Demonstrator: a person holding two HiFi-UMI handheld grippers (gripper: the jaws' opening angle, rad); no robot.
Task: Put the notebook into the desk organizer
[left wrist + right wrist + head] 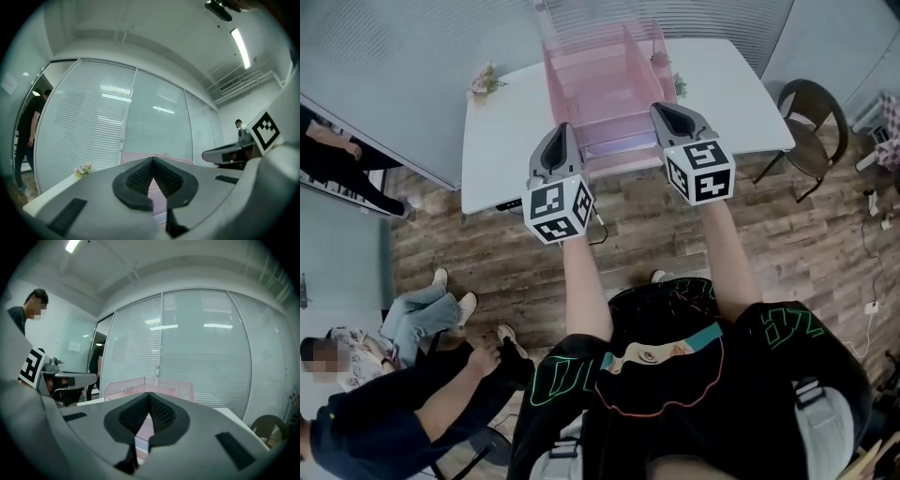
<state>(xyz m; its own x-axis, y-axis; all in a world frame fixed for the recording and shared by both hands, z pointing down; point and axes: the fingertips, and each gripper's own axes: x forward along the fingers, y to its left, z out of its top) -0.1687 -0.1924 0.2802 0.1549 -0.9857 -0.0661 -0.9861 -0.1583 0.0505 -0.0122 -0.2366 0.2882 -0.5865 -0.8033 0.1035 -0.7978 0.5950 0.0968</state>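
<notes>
A pink wire desk organizer (600, 75) stands on the white table (502, 141), at its middle. A pale flat slab (614, 142), perhaps the notebook, lies at the organizer's near end; I cannot tell whether it is inside or just in front. My left gripper (565, 131) hangs above the table's near edge, shut, with nothing held. My right gripper (662, 111) is level with it to the right, also shut and empty. Each gripper view looks over touching jaws, the left gripper (152, 161) and the right gripper (149, 397), at the organizer (133, 158) (164, 385).
Small flower sprigs (485, 80) lie at the table's far left, and another (680, 86) lies beside the organizer. A dark chair (811, 112) stands right of the table. A person (403, 412) sits low at the left. Another person (28, 136) stands by the glass wall.
</notes>
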